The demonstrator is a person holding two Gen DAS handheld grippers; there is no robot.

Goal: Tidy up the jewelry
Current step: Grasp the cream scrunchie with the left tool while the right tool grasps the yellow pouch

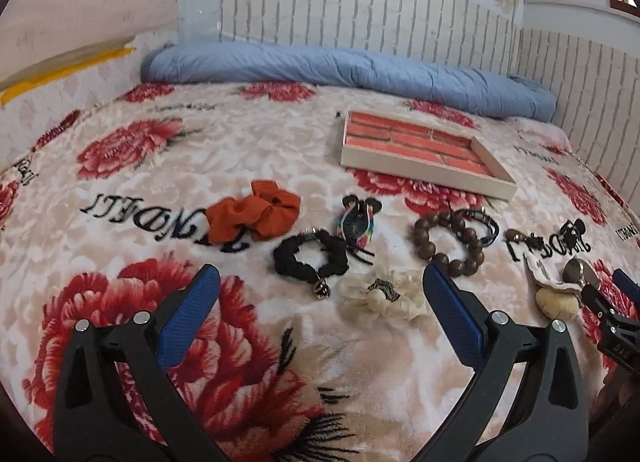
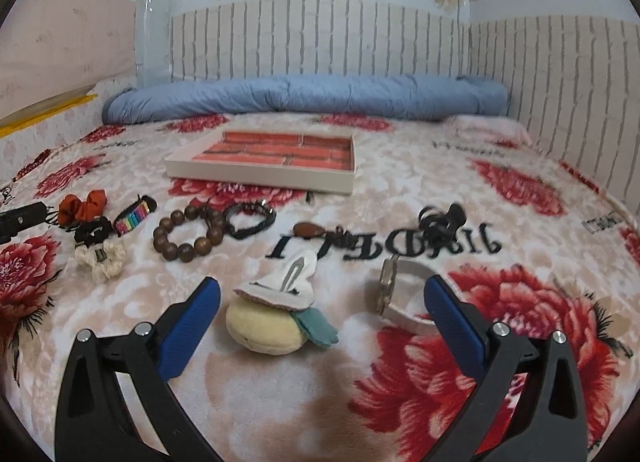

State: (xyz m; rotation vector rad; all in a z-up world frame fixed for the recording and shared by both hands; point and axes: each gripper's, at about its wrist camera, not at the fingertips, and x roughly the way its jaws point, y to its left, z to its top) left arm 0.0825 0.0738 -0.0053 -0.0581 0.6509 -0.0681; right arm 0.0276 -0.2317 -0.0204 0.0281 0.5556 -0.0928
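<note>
Three scrunchies (image 1: 256,214), one tray (image 1: 424,152)

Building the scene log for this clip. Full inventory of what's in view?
tray: 1, cream rim, brick-red lining, far centre of bed, empty
wooden bead bracelet: 1, brown, left of centre
braided bracelet: 1, black, beside the beads
scrunchies: 3, orange, black, cream, left side
rainbow band: 1, multicolour
plush charm: 1, yellow, white and teal, before the right gripper
claw clip: 1, black, right
strap with buckle: 1, white
blanket: floral, red on cream
left gripper: open
right gripper: open
</note>
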